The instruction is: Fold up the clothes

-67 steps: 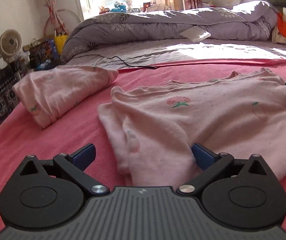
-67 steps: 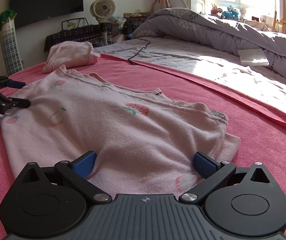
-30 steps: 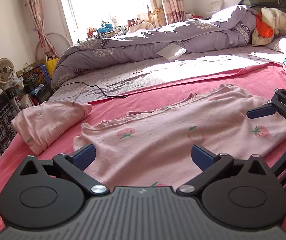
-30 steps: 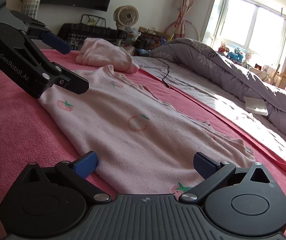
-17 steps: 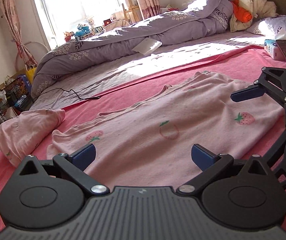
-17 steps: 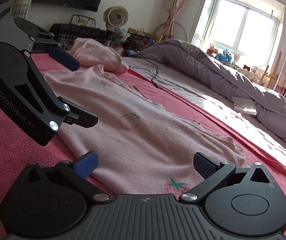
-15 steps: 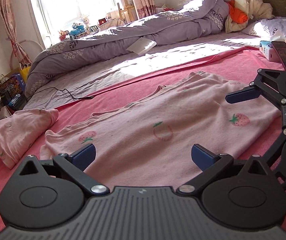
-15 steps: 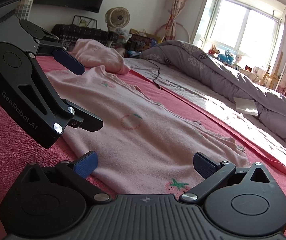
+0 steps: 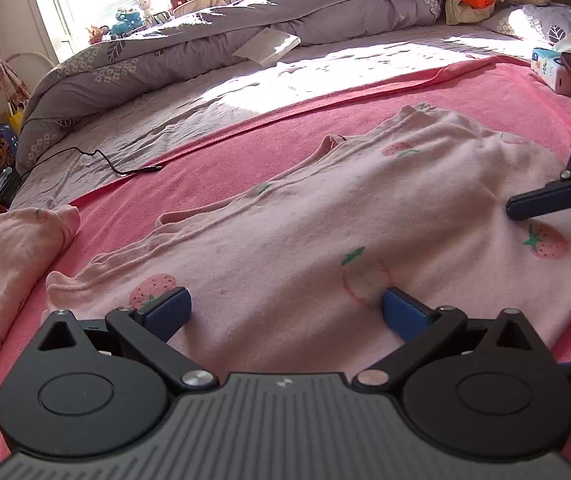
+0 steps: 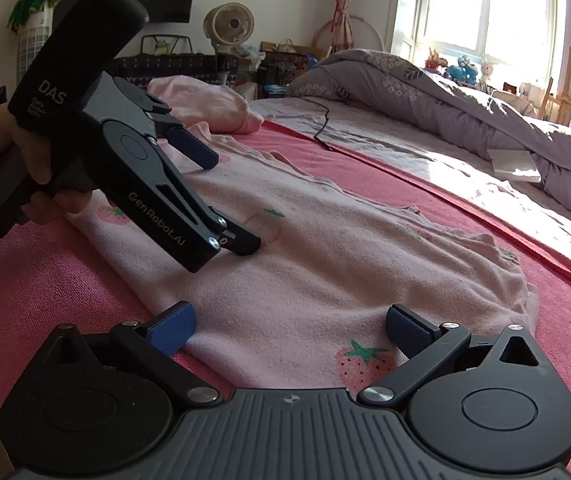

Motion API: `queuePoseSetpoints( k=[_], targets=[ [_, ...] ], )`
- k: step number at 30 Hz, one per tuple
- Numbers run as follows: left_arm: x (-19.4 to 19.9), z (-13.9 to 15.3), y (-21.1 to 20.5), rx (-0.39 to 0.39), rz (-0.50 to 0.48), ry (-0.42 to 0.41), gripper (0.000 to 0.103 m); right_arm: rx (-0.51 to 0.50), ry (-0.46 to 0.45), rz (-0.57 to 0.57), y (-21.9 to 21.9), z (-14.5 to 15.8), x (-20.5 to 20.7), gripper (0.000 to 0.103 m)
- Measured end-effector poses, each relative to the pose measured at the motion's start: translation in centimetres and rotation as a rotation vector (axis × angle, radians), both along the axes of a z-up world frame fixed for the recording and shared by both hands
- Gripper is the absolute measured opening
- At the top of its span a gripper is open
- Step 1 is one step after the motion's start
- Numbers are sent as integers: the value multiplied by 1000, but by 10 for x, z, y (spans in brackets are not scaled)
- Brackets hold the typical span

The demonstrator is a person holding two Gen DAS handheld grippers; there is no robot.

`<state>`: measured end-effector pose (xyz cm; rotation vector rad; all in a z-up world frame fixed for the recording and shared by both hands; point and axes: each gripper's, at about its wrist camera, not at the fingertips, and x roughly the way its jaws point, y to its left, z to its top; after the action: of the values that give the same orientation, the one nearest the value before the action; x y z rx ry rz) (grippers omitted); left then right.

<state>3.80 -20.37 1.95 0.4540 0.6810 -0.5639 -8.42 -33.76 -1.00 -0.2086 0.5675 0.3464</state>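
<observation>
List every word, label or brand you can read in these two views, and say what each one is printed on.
"DAS": on the handle of the left gripper, seen in the right wrist view.
"GenRobot.AI": along that gripper's side arm.
Small lines under "DAS": too small to read.
Print on the tissue pack in the left wrist view: too blurred to read.

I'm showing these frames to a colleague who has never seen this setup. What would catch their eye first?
Probably the pink strawberry-print garment spread flat across the pink blanket, filling the middle of both views. Next, the left gripper looming large at the left of the right wrist view, jaws open, one fingertip down on the fabric, with the right gripper open over the near hem. Behind lies a rumpled grey floral duvet in bright window light.
</observation>
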Motion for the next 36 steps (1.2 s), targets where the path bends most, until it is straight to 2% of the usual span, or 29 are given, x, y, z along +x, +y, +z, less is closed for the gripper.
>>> queuePoseSetpoints(
  k=[6, 11, 19, 27, 36],
  targets=[
    [43, 1, -10, -1, 90, 19, 103, 5, -3, -1, 0, 0, -3, 103],
    [70, -2, -22, 11, 120, 43, 103, 12, -4, -1, -1, 0, -3, 103],
    [108, -13, -43, 55, 262, -3, 103, 16, -12, -1, -2, 0, -5, 103],
    [143, -20, -56, 42, 335, -9, 103, 19, -17, -2, 0, 1, -9, 103],
    [50, 19, -21, 7, 165, 16, 102, 60, -3, -1, -6, 3, -8, 103]
  ],
)
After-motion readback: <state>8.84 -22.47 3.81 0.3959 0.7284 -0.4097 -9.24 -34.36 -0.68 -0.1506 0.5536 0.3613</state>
